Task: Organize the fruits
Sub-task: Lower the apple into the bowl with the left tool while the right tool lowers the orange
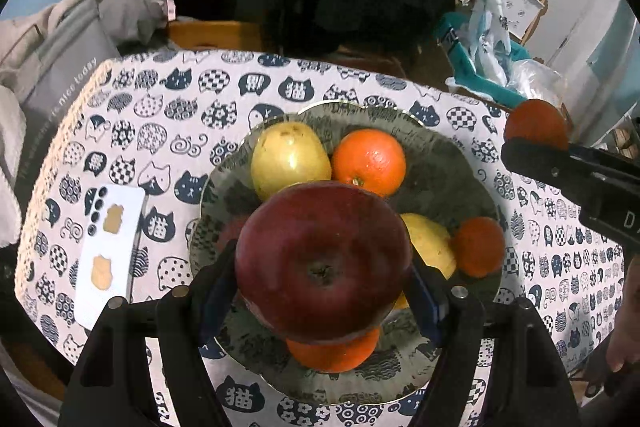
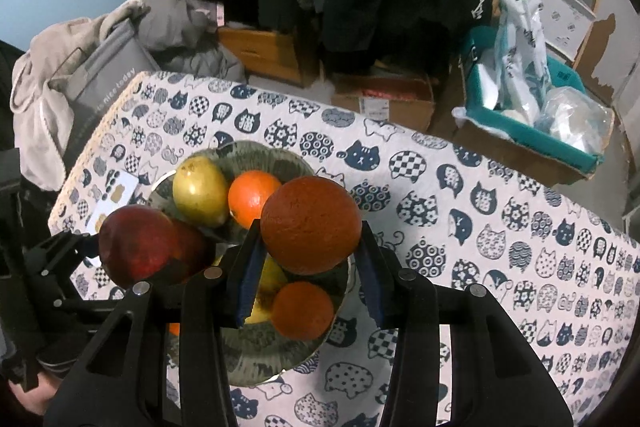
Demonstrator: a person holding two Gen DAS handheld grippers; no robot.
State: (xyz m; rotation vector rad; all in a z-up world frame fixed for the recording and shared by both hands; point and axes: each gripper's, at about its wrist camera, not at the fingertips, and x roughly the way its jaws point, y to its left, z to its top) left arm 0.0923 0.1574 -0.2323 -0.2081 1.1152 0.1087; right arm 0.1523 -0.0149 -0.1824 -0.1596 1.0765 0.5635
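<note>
My left gripper (image 1: 322, 275) is shut on a dark red apple (image 1: 322, 261) and holds it above the grey-green patterned plate (image 1: 452, 183). The plate holds a yellow-green pear (image 1: 290, 157), an orange (image 1: 368, 157), a second pear (image 1: 430, 247), a small orange (image 1: 478, 247) and another orange (image 1: 334, 351) under the apple. My right gripper (image 2: 310, 263) is shut on a dark orange (image 2: 310, 225) above the plate's right side (image 2: 256, 355). That orange also shows in the left wrist view (image 1: 536, 125), and the apple in the right wrist view (image 2: 140, 241).
The table has a cat-patterned cloth (image 2: 480, 211). A white phone (image 1: 110, 251) lies left of the plate. A grey bag and clothes (image 2: 100, 67) stand past the table's left edge. A teal box with plastic bags (image 2: 532, 107) and cardboard boxes stand behind the table.
</note>
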